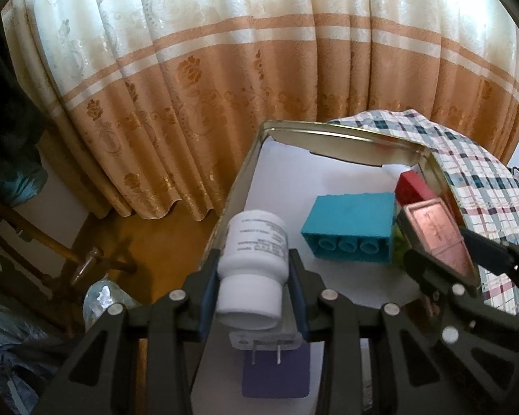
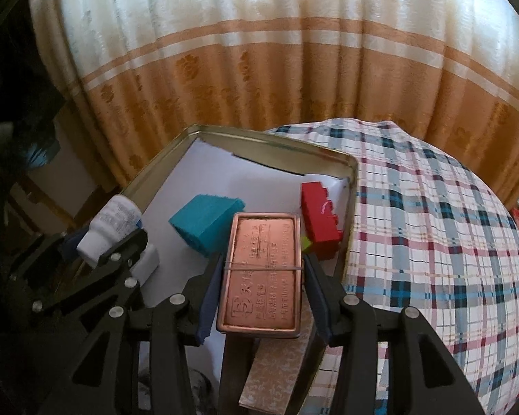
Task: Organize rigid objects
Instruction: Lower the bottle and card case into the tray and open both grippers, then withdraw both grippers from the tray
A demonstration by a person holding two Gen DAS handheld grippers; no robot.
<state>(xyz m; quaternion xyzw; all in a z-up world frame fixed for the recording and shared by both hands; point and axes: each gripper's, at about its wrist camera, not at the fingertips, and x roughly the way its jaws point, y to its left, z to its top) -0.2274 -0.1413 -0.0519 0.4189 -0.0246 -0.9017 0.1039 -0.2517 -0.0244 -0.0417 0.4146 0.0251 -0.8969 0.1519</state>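
My left gripper is shut on a white pill bottle, cap toward the camera, above the near left part of an open metal box lined with white paper. Under the bottle lie a white plug adapter and a purple card. My right gripper is shut on a flat copper-coloured tin with a rubber band round it, held over the box's near right side. Inside the box lie a teal brick, a red brick and a small green piece.
A plaid cloth covers the surface right of the box. A cream and orange curtain hangs close behind. Left of the box the edge drops to a wooden floor with chair legs. A patterned beige box lies beneath the copper tin.
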